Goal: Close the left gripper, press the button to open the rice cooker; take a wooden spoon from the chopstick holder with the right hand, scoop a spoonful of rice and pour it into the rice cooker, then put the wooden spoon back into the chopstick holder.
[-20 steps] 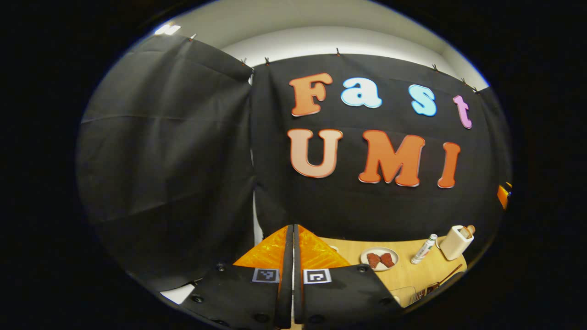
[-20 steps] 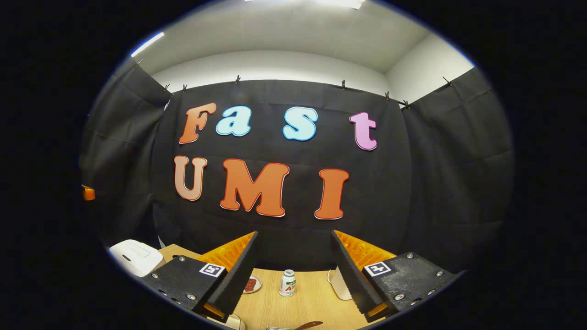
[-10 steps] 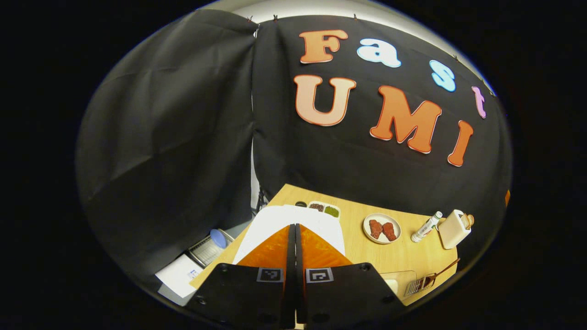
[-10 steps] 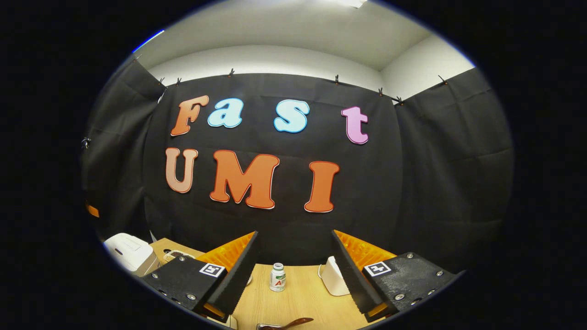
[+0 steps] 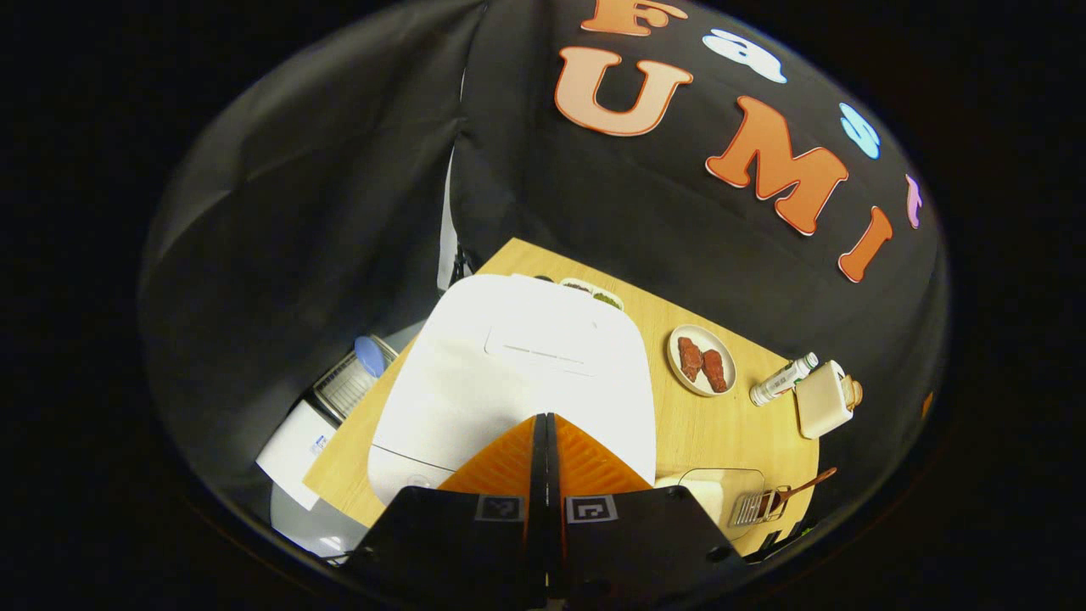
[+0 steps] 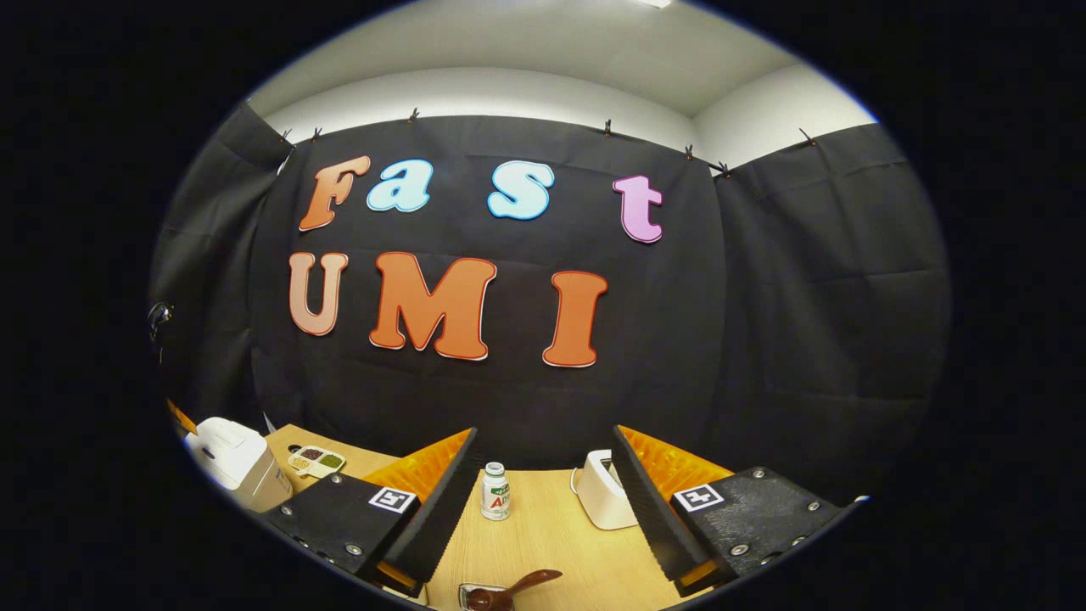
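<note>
**Left closed above cooker, right open over table**

Left gripper view: my left gripper (image 5: 543, 441) has its fingers pressed together, nothing between them, hanging above the front edge of the white rice cooker (image 5: 517, 365). Cooker lid is down; its long axis runs away from me toward the booth wall. The wooden spoon (image 5: 793, 490) sticks out of the chopstick holder (image 5: 753, 507) at the table's right end, handle slanting up-right. Past the cooker: a plate (image 5: 701, 360) with two reddish pieces, a small bottle (image 5: 782, 379) lying tilted, a white toaster (image 5: 821, 399).

Right gripper view: my right gripper (image 6: 543, 492) is spread wide, holding nothing. Below it the spoon handle (image 6: 526, 582) points up-right. Rice cooker (image 6: 233, 458) sits far left on the wooden table (image 6: 543, 543); black cloth all round, white ceiling above.
</note>
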A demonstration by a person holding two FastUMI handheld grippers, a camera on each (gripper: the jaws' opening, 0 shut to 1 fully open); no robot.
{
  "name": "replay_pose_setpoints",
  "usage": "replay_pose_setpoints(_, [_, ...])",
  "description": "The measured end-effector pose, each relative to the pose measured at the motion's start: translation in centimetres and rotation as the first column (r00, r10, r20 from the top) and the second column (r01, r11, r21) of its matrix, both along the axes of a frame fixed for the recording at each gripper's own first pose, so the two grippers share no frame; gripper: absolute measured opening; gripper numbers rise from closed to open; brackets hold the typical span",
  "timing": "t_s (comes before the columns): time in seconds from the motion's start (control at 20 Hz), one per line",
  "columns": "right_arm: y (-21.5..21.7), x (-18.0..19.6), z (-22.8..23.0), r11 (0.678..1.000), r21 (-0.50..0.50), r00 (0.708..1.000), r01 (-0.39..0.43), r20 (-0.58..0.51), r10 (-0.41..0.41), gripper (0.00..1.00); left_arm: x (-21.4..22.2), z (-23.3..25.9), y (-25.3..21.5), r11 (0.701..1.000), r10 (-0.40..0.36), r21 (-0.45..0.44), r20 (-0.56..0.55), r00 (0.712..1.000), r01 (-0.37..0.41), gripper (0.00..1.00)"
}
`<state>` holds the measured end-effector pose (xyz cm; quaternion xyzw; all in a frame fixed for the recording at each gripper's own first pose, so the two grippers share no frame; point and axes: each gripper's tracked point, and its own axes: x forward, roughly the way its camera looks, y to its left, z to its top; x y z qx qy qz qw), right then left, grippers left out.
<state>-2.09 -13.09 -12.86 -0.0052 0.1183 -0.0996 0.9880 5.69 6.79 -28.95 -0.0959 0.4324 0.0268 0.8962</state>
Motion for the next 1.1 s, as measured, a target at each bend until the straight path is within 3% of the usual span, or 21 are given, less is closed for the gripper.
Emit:
replay_pose_setpoints(0.45, [-0.7,-1.3,-2.8,0.999,0.009,0.996,0.042,-0.077,-0.042,0.95,0.2,-4.0,0.1,0.998,-0.036,-0.047,-0.136,0.990,0.030,0.07])
replay_pose_setpoints(0.7, [-0.7,-1.5,-3.7,0.998,0.025,0.994,0.052,-0.094,-0.050,0.95,0.4,-3.8,0.2,1.000,-0.026,-0.010,-0.136,0.990,0.025,0.07])
replay_pose_setpoints(0.85, [-0.6,-0.9,-3.8,0.998,0.035,0.994,0.042,-0.099,-0.039,0.95,0.7,-3.2,0.3,0.999,-0.019,-0.042,-0.140,0.990,0.013,0.07])
replay_pose_setpoints(1.1, [-1.0,-0.3,-4.6,0.998,0.058,0.993,0.031,-0.113,-0.024,0.95,2.8,2.7,0.1,0.999,-0.040,0.035,0.032,0.999,0.039,0.06])
